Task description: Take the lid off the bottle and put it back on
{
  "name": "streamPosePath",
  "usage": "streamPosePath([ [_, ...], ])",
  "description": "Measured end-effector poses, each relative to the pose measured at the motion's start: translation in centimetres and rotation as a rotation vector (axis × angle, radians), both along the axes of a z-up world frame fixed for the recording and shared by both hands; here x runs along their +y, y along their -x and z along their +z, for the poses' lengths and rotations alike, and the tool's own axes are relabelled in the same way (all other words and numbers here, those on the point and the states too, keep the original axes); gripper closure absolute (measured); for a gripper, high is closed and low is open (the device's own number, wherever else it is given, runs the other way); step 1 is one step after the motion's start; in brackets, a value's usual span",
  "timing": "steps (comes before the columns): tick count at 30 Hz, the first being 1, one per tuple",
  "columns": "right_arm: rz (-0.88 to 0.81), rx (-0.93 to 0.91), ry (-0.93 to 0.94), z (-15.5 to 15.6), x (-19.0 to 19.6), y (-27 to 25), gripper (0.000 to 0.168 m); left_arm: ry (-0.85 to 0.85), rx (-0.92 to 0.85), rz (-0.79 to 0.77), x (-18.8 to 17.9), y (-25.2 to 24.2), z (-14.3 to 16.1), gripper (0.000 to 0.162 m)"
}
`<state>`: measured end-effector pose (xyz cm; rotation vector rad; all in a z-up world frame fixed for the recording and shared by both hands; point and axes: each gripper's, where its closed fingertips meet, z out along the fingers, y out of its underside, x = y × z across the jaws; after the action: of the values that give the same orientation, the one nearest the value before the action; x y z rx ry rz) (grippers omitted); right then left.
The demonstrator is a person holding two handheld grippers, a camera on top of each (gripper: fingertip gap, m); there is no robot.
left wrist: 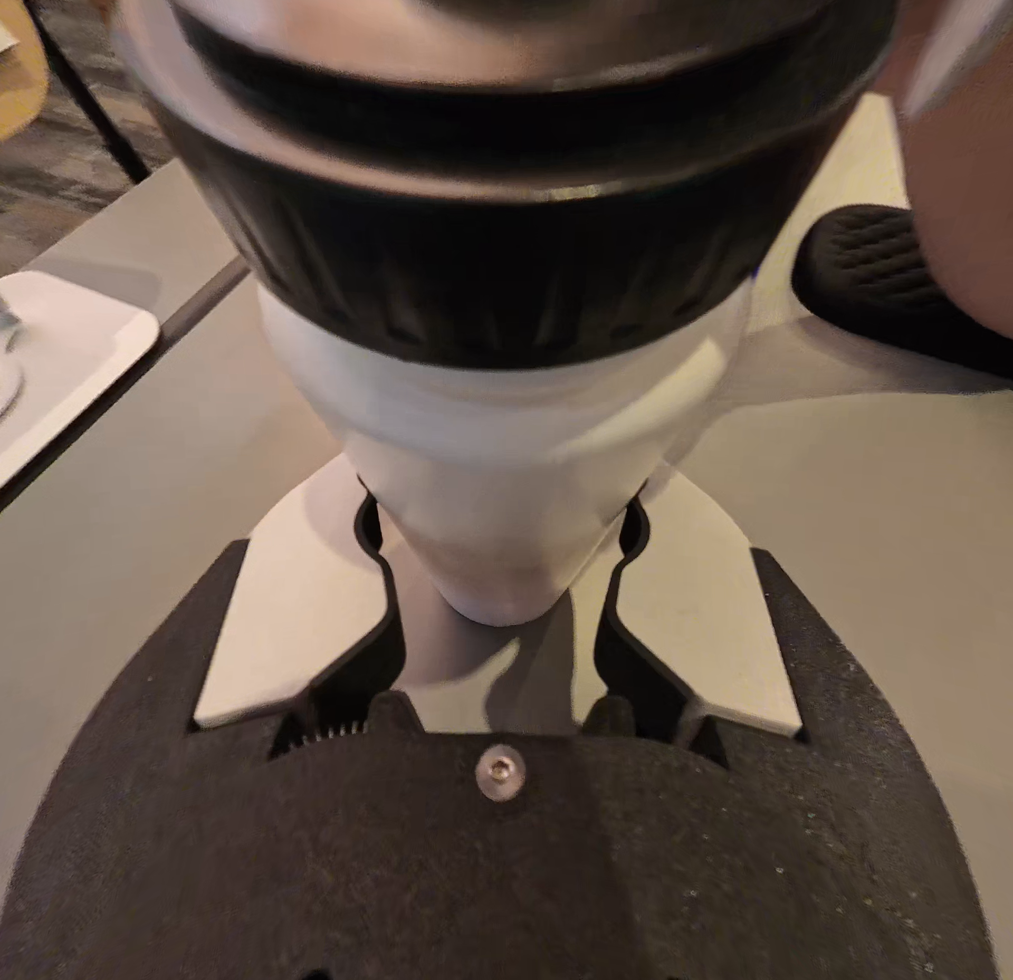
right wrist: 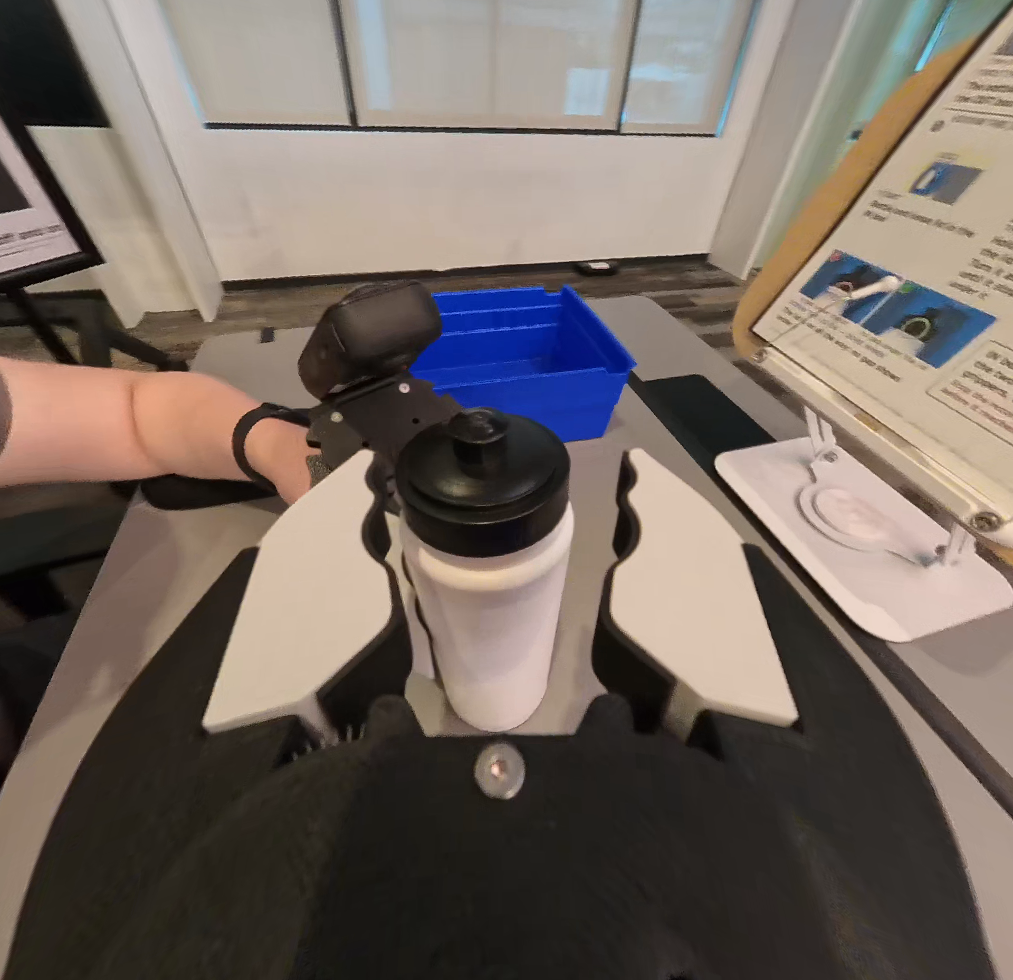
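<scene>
Noting the white bottle [right wrist: 490, 619] upright on the grey table [right wrist: 647, 438], black lid [right wrist: 482, 493] still on. We see the left gripper [left wrist: 501, 521] clamped on its body; the right gripper [right wrist: 501, 526] straddles it, fingers apart, gripping nothing. Risk — closing below the lid would pinch the body, and twisting could slip or tip the bottle.

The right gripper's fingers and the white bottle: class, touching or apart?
Apart. The right wrist view shows grey table between each of the fingers and the bottle.
</scene>
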<state>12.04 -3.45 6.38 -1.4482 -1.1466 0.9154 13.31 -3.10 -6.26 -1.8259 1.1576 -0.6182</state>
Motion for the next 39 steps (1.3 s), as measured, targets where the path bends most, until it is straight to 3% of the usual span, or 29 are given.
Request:
streamPosePath([
  [8,-0.155,-0.098,0.031,-1.9,0.5,1.2,0.086,0.005,0.008,0.088,0.8,0.6,0.0,0.075],
  [10,-0.142,-0.093,0.044,-2.1,0.5,1.4,0.098,0.006,0.009,0.089,0.7,0.6,0.0,0.075],
  [16,-0.072,-0.067,0.074,-2.1,0.4,1.2,0.099,0.017,-0.002,0.047,0.5,0.4,-0.1,0.075],
  [22,0.102,0.094,0.261,-1.3,0.1,0.8,0.099,0.016,-0.006,-0.004,0.1,0.1,-0.1,0.075],
  [29,0.134,0.016,0.111,-1.9,-0.3,0.8,0.099,0.006,0.004,-0.002,0.0,0.0,-0.1,0.075],
  [39,0.209,0.018,0.056,-1.9,-1.1,0.4,0.099,0.002,-0.005,-0.067,-0.6,-0.4,0.0,0.075],
])
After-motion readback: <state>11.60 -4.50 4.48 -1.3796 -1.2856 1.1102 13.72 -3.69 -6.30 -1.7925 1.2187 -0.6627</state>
